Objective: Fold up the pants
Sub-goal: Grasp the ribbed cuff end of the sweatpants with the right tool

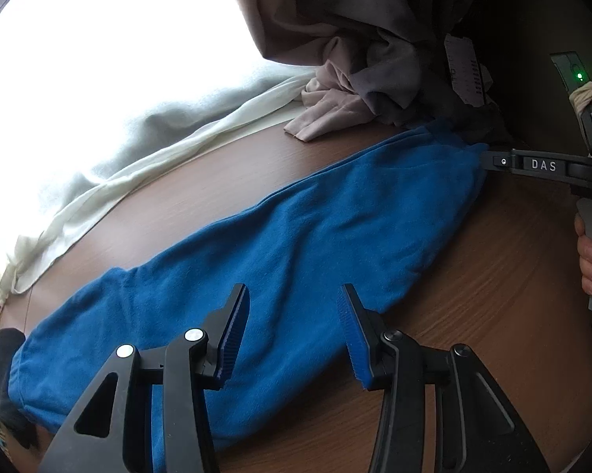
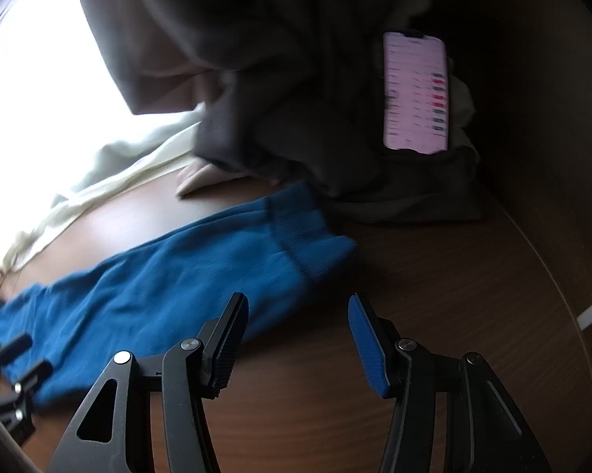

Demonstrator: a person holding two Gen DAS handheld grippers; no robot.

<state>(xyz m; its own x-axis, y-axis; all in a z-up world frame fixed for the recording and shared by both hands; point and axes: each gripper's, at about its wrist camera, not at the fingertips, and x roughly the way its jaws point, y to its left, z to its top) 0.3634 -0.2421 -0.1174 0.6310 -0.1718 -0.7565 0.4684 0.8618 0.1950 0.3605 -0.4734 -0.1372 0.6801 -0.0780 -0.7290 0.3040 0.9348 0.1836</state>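
Blue fleece pants lie flat and long on a brown wooden table, folded leg on leg. The ribbed cuff end lies at the far right. My left gripper is open and empty, just above the pants' near edge around the middle. My right gripper is open and empty over the table, just short of the cuff end. The right gripper also shows in the left wrist view next to the cuff end. The left gripper shows in the right wrist view at the left end.
A pile of grey and pink clothes lies at the back of the table, touching the cuff end. A lit phone leans on that pile. A white curtain drapes along the table's far left edge.
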